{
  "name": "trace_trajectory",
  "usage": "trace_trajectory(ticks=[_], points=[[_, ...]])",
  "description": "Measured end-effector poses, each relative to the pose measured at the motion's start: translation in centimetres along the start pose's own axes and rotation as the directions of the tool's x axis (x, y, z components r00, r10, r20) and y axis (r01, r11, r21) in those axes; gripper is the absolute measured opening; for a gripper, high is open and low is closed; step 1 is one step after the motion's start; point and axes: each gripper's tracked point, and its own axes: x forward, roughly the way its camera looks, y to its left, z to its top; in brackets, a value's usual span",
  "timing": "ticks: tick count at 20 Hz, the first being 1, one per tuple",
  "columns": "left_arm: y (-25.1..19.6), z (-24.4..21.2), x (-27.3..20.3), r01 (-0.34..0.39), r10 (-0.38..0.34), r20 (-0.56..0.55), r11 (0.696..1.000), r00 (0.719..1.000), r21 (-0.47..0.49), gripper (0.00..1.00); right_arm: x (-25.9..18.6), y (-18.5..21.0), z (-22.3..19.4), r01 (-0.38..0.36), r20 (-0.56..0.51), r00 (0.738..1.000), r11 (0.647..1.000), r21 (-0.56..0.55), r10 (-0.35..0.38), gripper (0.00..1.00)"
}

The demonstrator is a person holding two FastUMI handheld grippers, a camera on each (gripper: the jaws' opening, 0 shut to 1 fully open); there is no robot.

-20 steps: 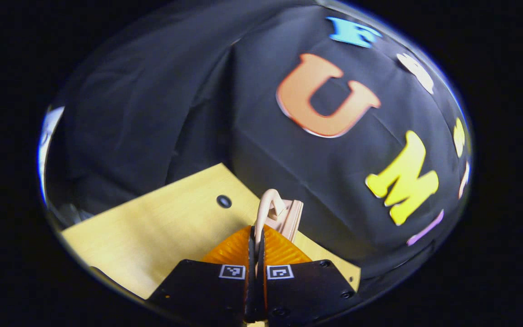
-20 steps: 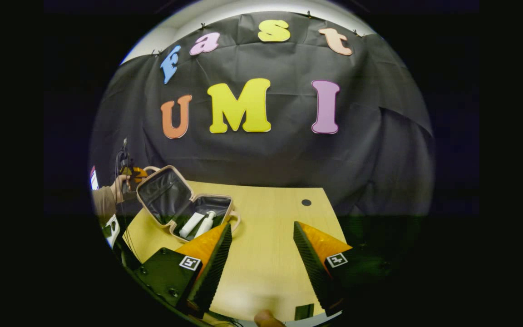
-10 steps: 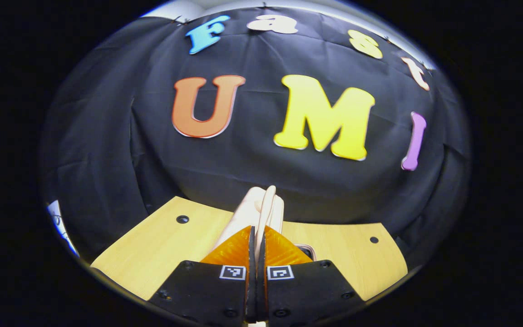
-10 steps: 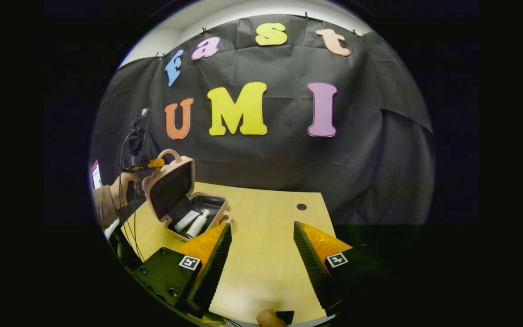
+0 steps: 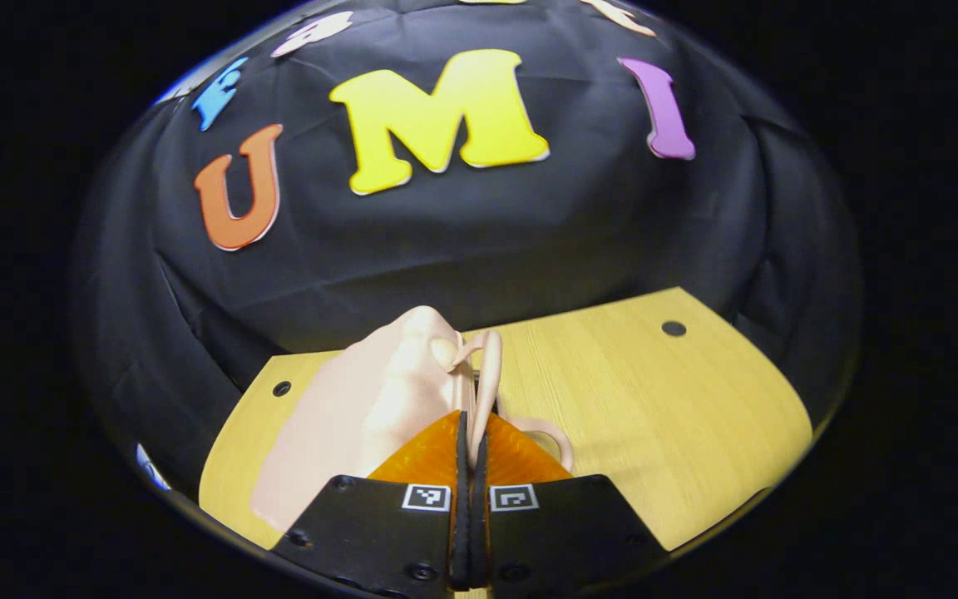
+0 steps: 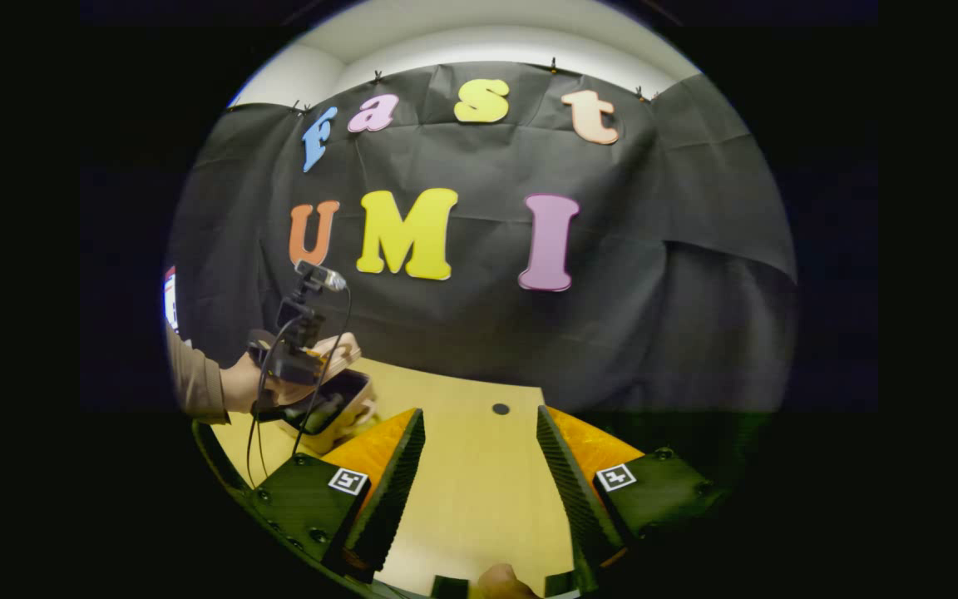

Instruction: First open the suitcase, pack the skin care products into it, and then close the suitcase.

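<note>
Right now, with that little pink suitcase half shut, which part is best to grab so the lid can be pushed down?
The lid's loop handle. It stands up off the lid as a thin strap that two fingers can pinch flat, which the left gripper does, coming from behind the lid's outer face. The smooth, bulging shell looks too broad to pinch.
</note>
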Motion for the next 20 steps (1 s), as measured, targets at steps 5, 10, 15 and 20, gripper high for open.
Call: trace_trajectory(ticks=[5,10,15,20], points=[[-2.7,-4.2,3.0,-0.033,0.048,-0.110,0.991,0.993,0.132,0.04,-0.3,-5.3,-3.3,0.052,-0.078,0.996,0.998,0.030,-0.050,0.81],[-4.4,-6.1,3.2,-0.061,0.101,-0.170,0.972,0.980,0.225,0.09,0.3,-8.4,-5.6,0.065,-0.122,0.991,0.998,0.026,-0.062,0.81],[-6.6,-5.2,-0.1,0.008,0.013,-0.195,0.994,0.981,0.106,0.55,1.9,-7.8,-4.5,0.024,-0.108,0.994,1.000,0.021,-0.021,0.81],[-5.8,-0.9,-6.7,0.019,-0.024,-0.109,0.998,0.994,-0.054,0.92,4.4,-4.1,-2.0,-0.038,-0.075,0.996,0.999,0.003,0.038,0.81]])
